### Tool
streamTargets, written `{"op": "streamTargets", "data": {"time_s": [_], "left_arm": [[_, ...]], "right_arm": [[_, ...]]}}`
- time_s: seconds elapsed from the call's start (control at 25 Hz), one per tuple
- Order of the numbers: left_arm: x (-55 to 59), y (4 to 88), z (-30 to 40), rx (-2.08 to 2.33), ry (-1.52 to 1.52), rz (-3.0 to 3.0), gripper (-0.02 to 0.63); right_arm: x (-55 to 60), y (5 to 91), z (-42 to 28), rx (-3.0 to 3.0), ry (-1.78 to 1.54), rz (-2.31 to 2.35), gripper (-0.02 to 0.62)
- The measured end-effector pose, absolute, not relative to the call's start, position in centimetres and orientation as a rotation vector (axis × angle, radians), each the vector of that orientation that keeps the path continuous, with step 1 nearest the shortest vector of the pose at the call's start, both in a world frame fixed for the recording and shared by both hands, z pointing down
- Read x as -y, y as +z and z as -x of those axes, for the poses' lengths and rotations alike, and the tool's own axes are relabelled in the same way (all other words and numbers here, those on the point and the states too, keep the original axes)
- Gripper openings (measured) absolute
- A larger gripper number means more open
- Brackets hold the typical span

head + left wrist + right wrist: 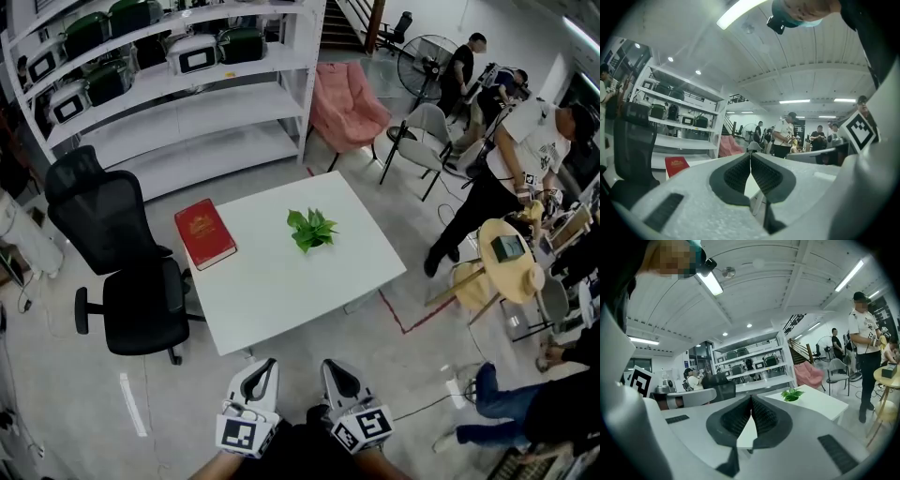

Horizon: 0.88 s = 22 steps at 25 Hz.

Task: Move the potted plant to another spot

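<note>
A small green potted plant [311, 229] stands on the white table [281, 281], right of its middle; the right gripper view shows the plant [791, 393] far off on the table [815, 401]. My left gripper [266, 368] and right gripper [332, 367] hang side by side near my body, short of the table's near edge and well away from the plant. Both are shut with nothing between the jaws; in the gripper views the left gripper [750, 154] and the right gripper [751, 397] show their tips meeting.
A red book [204, 232] lies at the table's left corner. A black office chair [122, 258] stands left of the table, white shelving [169, 84] behind it. A pink armchair [345, 108], a grey chair [424, 136], a round wooden table [511, 258] and several people fill the right side.
</note>
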<state>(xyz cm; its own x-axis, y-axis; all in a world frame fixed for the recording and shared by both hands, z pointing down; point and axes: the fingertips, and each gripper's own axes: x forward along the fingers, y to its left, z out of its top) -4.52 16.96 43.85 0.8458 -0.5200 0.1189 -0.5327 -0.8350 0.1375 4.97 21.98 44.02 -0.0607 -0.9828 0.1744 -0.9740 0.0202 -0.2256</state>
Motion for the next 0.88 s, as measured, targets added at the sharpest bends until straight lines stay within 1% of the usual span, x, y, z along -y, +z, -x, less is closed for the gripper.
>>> {"op": "streamTargets", "data": {"time_s": [0.48,0.68,0.88], "left_arm": [[-15.1,45.4,7.2,0.717,0.152,-2.856,0.018],[-13.0,45.2,6.4,0.770,0.133,-2.842,0.018],[-10.8,45.7,4.6,0.822,0.170,-2.832,0.018]], "right_arm": [[-20.1,44.3,-3.1,-2.142,-0.418,2.244,0.012],[-18.0,44.8,-4.6,-2.168,-0.403,2.244,0.012],[-14.8,45.3,-7.7,-2.199,-0.407,2.218,0.012]]}}
